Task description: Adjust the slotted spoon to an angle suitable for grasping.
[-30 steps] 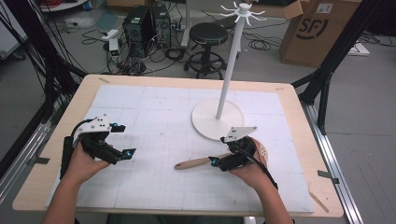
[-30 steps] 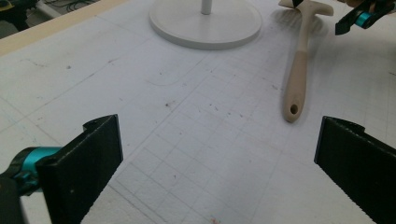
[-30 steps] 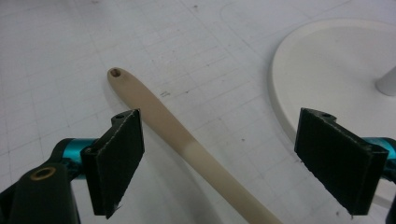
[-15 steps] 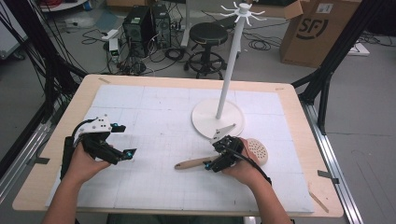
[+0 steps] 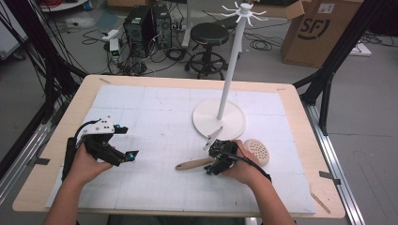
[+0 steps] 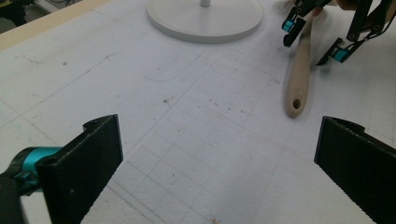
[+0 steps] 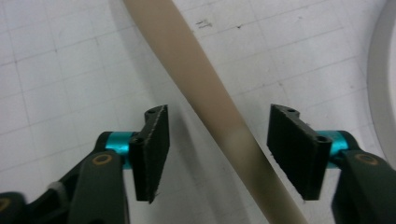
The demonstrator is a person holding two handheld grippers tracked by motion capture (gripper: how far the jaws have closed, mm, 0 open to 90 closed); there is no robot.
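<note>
One wooden brush (image 5: 244, 155) lies on the table (image 5: 159, 117), at five o'clock from one white stand (image 5: 219, 118). Two hand-held grippers: right hand-held gripper (image 7: 217, 144) closing around its handle, pads not yet touching; left hand-held gripper (image 6: 219, 163) gapes wide, empty.

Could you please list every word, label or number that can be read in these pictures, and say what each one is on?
"SF": printed in large dark letters, with a curved mark before them, on the side of the cardboard box on the floor beyond the table.
A white label on top of that box: too small to read.
The table mat carries only a faint grid, no text.
</note>
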